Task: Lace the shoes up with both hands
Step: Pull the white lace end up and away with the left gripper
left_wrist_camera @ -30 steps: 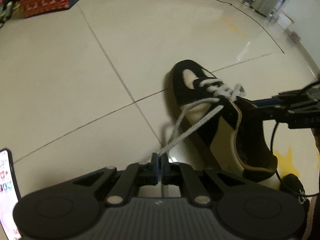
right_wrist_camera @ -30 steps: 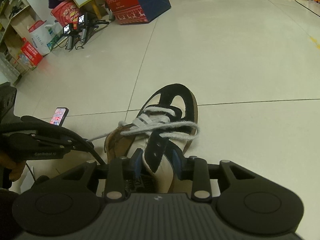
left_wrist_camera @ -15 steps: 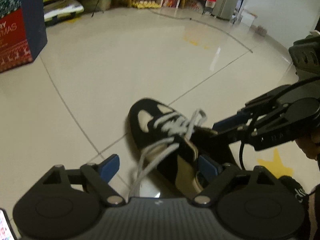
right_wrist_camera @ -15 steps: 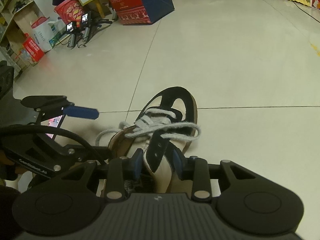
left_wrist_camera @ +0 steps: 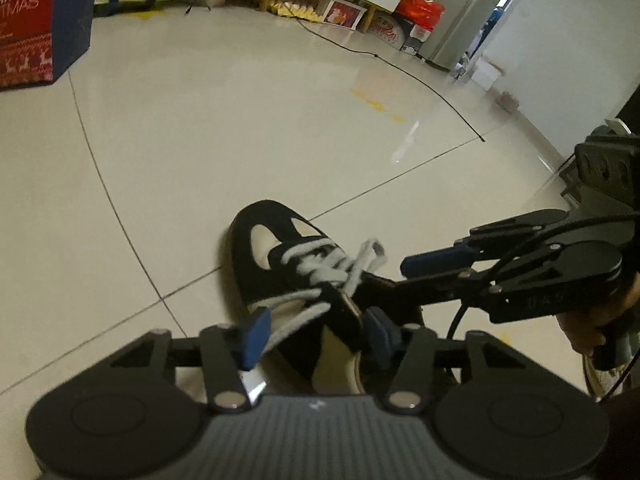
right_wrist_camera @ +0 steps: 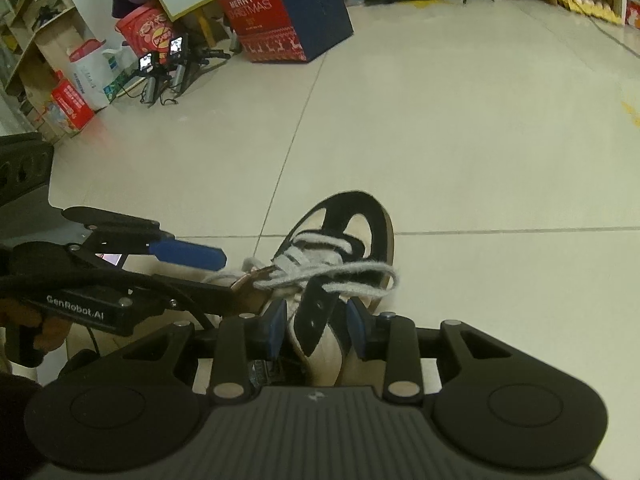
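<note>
A black and cream shoe [left_wrist_camera: 260, 220] stands on the tiled floor, toe pointing away, with a grey-white lace [left_wrist_camera: 316, 270] criss-crossed over its tongue. My left gripper [left_wrist_camera: 317, 337] straddles the near side of the shoe; its jaws are closing, and a loose lace strand and the eyelet flap sit between the blue pads [left_wrist_camera: 256, 336] without being pressed. From the right wrist view, the left gripper [right_wrist_camera: 224, 276] hangs just left of the shoe [right_wrist_camera: 360, 208] beside a lace loop [right_wrist_camera: 344, 274]. My right gripper [right_wrist_camera: 316, 332] is shut on the shoe's eyelet flap; it reaches in from the right [left_wrist_camera: 400, 276].
A red and blue Christmas box [right_wrist_camera: 280, 12] stands at the back, with small cameras on tripods [right_wrist_camera: 164, 68] and shelves of boxes left of it. A phone [right_wrist_camera: 110, 258] lies on the floor behind the left gripper. A thin black cable [left_wrist_camera: 420, 76] crosses the far floor.
The left gripper let go of the lace end it was pinching, opened wide, tilted up toward the shoe, and its jaws have since narrowed around the shoe's side. The right gripper stayed put.
</note>
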Demonstrator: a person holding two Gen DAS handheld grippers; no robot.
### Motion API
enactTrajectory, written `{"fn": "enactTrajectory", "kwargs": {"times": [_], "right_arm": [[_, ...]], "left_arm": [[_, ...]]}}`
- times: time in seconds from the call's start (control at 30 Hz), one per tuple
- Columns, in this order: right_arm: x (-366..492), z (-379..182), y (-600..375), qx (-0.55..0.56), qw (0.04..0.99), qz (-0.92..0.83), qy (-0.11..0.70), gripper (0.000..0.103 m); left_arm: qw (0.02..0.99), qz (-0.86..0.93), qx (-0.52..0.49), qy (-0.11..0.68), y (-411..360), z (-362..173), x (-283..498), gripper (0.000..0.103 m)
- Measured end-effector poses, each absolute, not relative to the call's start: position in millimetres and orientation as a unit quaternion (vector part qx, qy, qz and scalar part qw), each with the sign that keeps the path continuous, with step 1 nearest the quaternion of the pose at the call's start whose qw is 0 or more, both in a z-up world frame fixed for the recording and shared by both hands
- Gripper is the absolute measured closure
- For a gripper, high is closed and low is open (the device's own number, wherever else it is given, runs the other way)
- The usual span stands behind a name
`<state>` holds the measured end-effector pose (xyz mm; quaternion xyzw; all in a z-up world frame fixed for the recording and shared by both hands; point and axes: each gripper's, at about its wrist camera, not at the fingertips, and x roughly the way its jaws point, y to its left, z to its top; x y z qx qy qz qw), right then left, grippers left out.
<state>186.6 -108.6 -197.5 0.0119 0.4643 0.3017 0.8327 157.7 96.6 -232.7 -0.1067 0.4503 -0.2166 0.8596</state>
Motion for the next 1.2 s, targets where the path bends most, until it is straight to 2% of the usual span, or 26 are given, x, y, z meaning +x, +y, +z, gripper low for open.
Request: {"fn": "enactTrajectory", "kwargs": {"times": [0.23, 0.43, 0.53, 0.6, 0.67, 0.83, 0.87, 0.9, 0.97, 1.2], "right_arm": [[191.3, -178.6, -91.0, -0.015, 0.823, 0.359, 0.440, 0.068], [196.7, -172.1, -50.9, -0.111, 0.787, 0.425, 0.434, 0.068], [197.6, -177.6, -28.2, -0.161, 0.767, 0.445, 0.433, 0.071], [197.7, -183.4, -16.3, -0.186, 0.757, 0.452, 0.434, 0.077], [195.9, -190.0, -8.0, -0.211, 0.750, 0.451, 0.435, 0.082], [181.7, -202.2, 4.4, -0.301, 0.745, 0.439, 0.401, 0.089], [179.5, -203.6, 5.2, -0.312, 0.747, 0.436, 0.393, 0.096], [178.2, -204.7, 5.5, -0.316, 0.749, 0.435, 0.388, 0.100], [177.5, -205.6, 5.1, -0.314, 0.754, 0.433, 0.382, 0.100], [205.4, -189.4, -15.4, -0.136, 0.770, 0.446, 0.435, 0.100]], "left_arm": [[0.846, -0.181, -0.173, 0.471, 108.1, -229.8, 140.5, 0.050], [0.818, -0.183, -0.228, 0.496, 100.5, -250.0, 127.9, 0.051], [0.809, -0.183, -0.236, 0.505, 89.1, -262.9, 127.7, 0.059], [0.804, -0.183, -0.242, 0.511, 81.6, -271.5, 127.6, 0.064], [0.804, -0.175, -0.245, 0.513, 79.2, -276.6, 126.4, 0.064], [0.797, -0.157, -0.271, 0.516, 84.7, -287.4, 123.5, 0.070], [0.795, -0.156, -0.279, 0.516, 85.7, -289.5, 123.0, 0.070], [0.792, -0.154, -0.287, 0.516, 86.7, -291.5, 122.6, 0.071], [0.794, -0.155, -0.287, 0.514, 85.5, -293.2, 122.2, 0.071], [0.796, -0.158, -0.281, 0.513, 85.2, -290.7, 124.2, 0.071]]}}
